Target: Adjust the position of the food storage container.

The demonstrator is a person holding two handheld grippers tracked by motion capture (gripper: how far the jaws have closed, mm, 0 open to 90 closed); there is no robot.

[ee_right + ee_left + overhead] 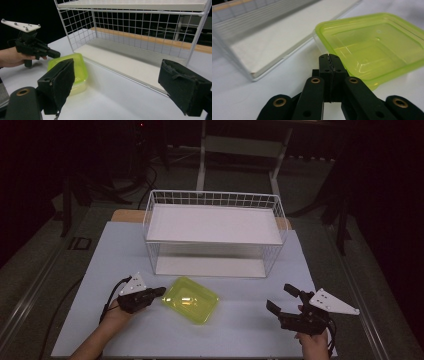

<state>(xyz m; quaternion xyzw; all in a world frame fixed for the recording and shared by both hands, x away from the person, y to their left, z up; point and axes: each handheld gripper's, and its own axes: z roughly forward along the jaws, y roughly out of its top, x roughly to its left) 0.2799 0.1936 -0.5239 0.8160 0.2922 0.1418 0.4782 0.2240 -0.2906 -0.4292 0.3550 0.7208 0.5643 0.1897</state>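
Left tool [159,292] closed at green tub [190,299] edge — right tool [281,299] spread apart.

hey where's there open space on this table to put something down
Bare table lies between the yellow-green container and the right gripper, and left of the wire rack. Both rack shelves are bare too. It is tight where the left gripper meets the container.

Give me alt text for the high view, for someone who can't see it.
A person's two hands hold hand-held grippers over a pale table: the left hand-held gripper, shut, points at an empty yellow-green plastic container, and the right hand-held gripper is open. Behind them stands a white wire rack with two shelves.
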